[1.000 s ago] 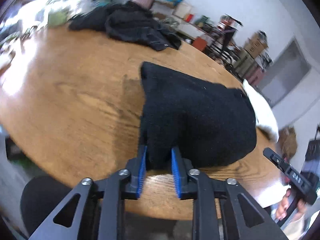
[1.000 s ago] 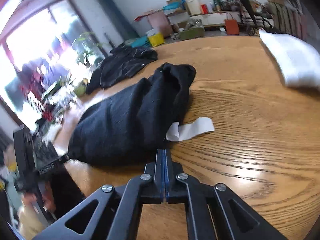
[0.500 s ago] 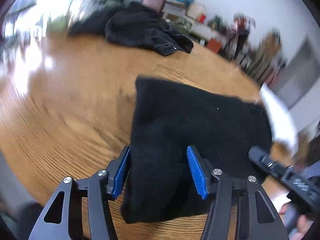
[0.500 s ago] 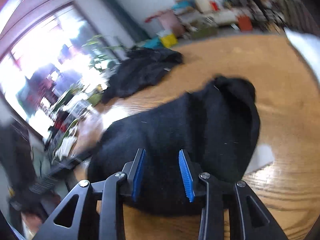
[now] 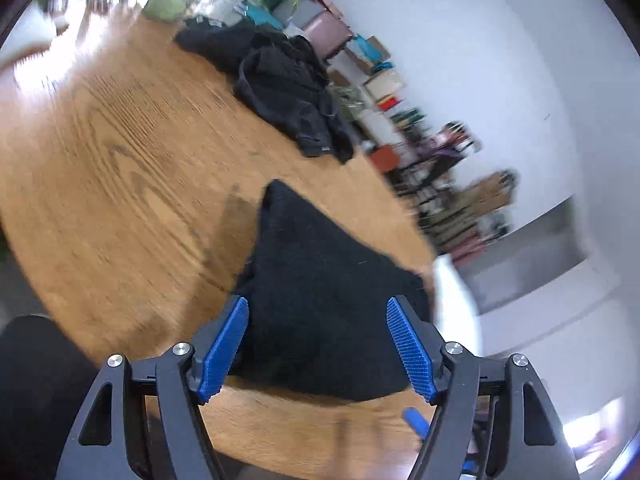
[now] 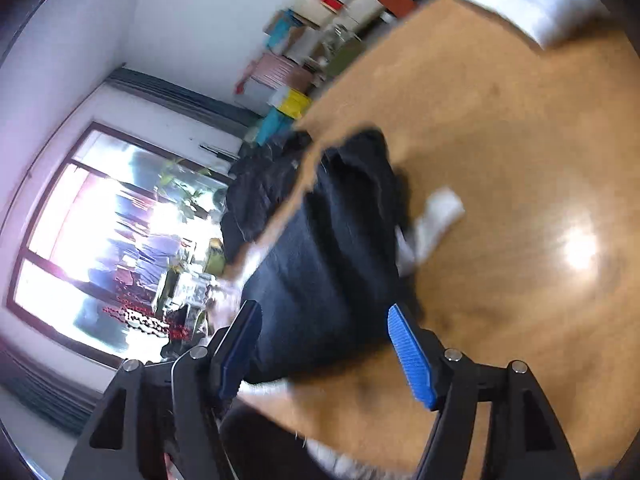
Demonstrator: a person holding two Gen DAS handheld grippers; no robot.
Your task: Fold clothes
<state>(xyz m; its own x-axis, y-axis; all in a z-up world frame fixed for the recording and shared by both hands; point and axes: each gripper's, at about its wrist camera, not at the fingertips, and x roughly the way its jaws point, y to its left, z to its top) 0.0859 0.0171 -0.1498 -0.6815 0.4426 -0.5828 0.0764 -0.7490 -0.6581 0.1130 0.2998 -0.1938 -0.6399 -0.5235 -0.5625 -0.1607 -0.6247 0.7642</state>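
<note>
The folded black knit garment (image 5: 320, 304) lies at the near edge of the round wooden table (image 5: 120, 168). My left claw (image 5: 318, 350) and right claw (image 6: 320, 354) have just been opening; both stand wide, holding nothing. I judge this fold finished; next I need the crumpled black pile (image 5: 280, 80) at the far edge.

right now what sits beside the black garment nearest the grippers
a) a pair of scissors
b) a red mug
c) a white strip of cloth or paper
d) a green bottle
c: in the right wrist view a white strip pokes out from the edge of the black garment on the wooden table.
</note>
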